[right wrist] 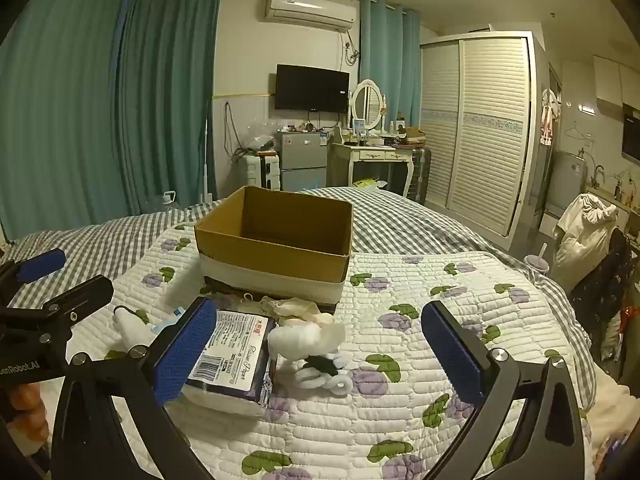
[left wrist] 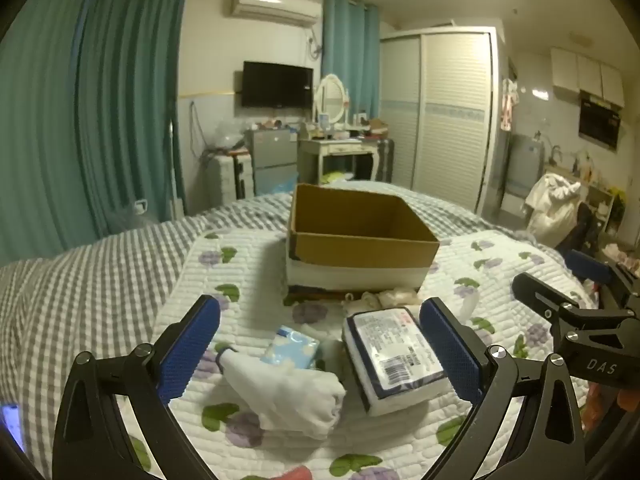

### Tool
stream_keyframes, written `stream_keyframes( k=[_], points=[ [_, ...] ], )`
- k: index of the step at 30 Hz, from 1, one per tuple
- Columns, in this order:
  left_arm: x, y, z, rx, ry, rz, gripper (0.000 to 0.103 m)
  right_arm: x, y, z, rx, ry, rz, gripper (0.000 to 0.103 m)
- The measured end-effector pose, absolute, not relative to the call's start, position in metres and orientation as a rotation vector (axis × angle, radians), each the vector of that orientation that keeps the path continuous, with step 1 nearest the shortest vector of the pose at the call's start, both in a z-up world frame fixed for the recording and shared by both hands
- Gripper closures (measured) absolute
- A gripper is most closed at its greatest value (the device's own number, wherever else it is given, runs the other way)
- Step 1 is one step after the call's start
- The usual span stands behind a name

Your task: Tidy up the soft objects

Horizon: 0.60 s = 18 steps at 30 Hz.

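An open cardboard box (left wrist: 360, 236) (right wrist: 276, 240) stands on the floral quilt (left wrist: 400, 436) (right wrist: 420, 280); what I see of its inside is bare. In front of it lie soft things: a white rolled cloth (left wrist: 288, 392) (right wrist: 130, 326), a small blue tissue pack (left wrist: 292, 346), a wrapped tissue-paper pack (left wrist: 394, 354) (right wrist: 236, 356), a cream cloth (left wrist: 384, 298) (right wrist: 300, 306), a white fluffy piece (right wrist: 300, 338) and a black-and-white knit item (right wrist: 324, 372). My left gripper (left wrist: 320, 354) is open over the cloth and packs. My right gripper (right wrist: 320, 354) is open over the fluffy and knit items.
The quilt lies on a grey checked bedspread (left wrist: 88, 280). Beyond the bed are teal curtains (left wrist: 100, 120), a small fridge (right wrist: 302, 160), a dressing table (right wrist: 376, 156) and a wardrobe (right wrist: 480, 128). A chair with clothes (right wrist: 588, 236) stands at the right.
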<state>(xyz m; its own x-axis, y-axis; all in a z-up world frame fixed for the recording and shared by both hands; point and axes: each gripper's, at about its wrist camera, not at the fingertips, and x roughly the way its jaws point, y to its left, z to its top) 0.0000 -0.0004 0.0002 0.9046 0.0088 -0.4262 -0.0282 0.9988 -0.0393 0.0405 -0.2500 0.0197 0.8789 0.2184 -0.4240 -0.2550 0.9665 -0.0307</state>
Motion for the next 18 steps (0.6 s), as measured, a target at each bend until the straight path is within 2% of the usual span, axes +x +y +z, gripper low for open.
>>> stream_keyframes(
  k=[18],
  points=[
    [0.0013,0.0011,-0.0022,-0.038,0.452,0.029,0.001,0.041,-0.2493,0.0192,-0.084,0.431,0.251,0.0]
  ],
)
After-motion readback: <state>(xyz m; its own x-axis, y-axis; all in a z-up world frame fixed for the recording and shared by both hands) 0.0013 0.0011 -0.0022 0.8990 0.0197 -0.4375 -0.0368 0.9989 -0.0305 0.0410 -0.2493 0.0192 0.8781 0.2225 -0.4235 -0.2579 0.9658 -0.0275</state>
